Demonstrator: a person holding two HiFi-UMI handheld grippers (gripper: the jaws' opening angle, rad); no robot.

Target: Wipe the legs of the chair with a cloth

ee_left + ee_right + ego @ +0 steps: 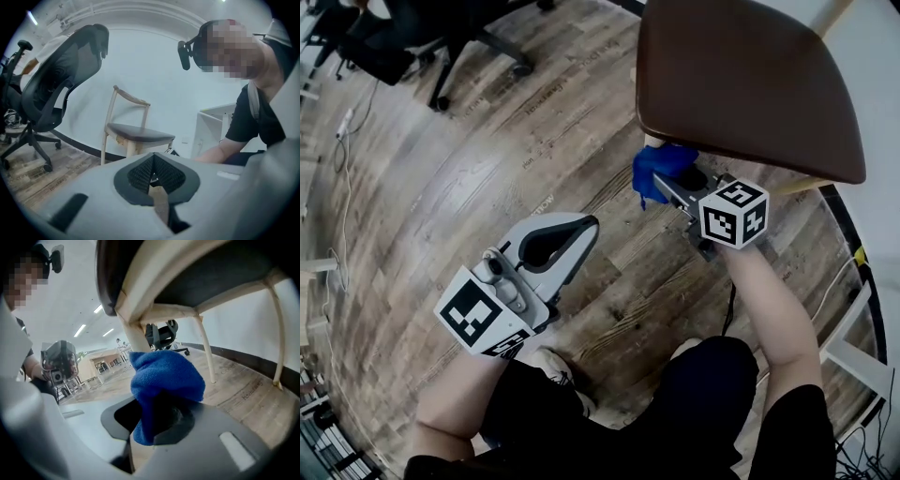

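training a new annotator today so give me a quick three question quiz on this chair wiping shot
1. Short answer: which tool holds the blue cloth?
2. True or false: the left tool has its jaws together with nothing between them.
3. Multiple choice: on the chair, the cloth is nearest to
A) the backrest
B) the top of a leg, just under the seat
C) the foot of a leg at the floor

Key
1. The right tool, with its jaws shut on the cloth.
2. True.
3. B.
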